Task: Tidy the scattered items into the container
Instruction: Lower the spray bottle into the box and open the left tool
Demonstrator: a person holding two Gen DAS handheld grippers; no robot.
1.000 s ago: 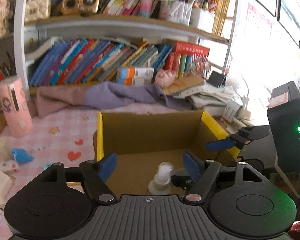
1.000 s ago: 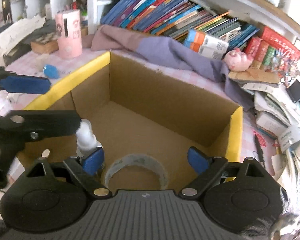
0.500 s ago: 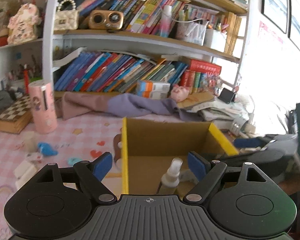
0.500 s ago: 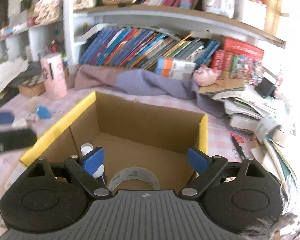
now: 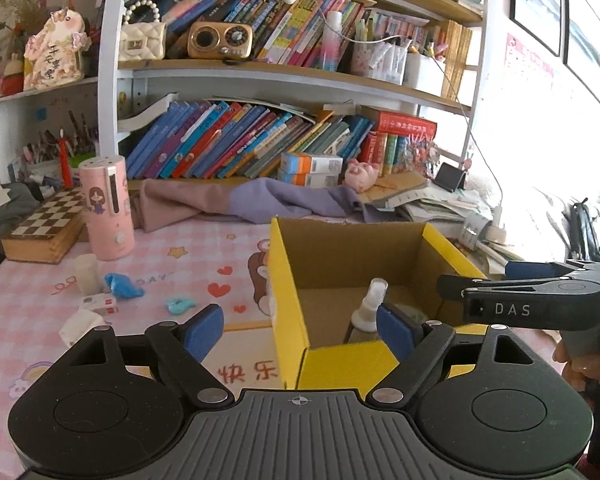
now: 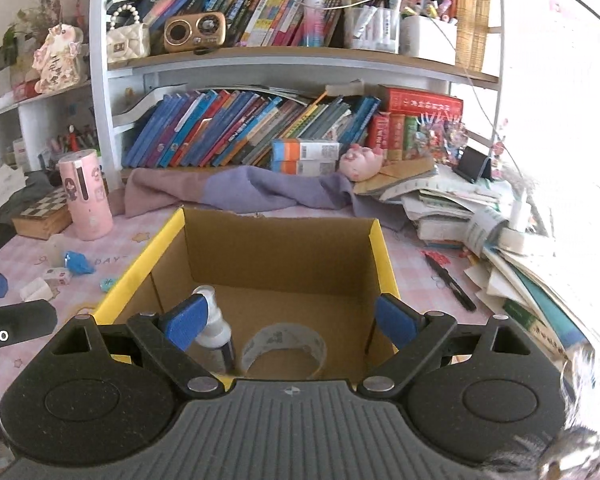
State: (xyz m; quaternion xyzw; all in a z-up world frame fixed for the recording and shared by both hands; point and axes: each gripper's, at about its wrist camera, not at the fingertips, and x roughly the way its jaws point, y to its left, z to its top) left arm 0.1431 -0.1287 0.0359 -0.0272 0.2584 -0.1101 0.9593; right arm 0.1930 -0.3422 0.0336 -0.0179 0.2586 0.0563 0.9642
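Right wrist view: the table (image 6: 140, 232) carries a yellow-rimmed cardboard box (image 6: 382, 256) containing a tape roll (image 6: 284, 340) and an upright spray bottle (image 6: 214, 328). Both the left gripper (image 5: 300, 330) and right gripper (image 6: 290, 322) have jaws apart, empty. Small blue items (image 5: 122, 285) lie left of the box.

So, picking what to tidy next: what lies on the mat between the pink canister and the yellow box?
In the left wrist view, between the pink canister and yellow box lie a blue crumpled piece and a small teal piece; otherwise bare mat.
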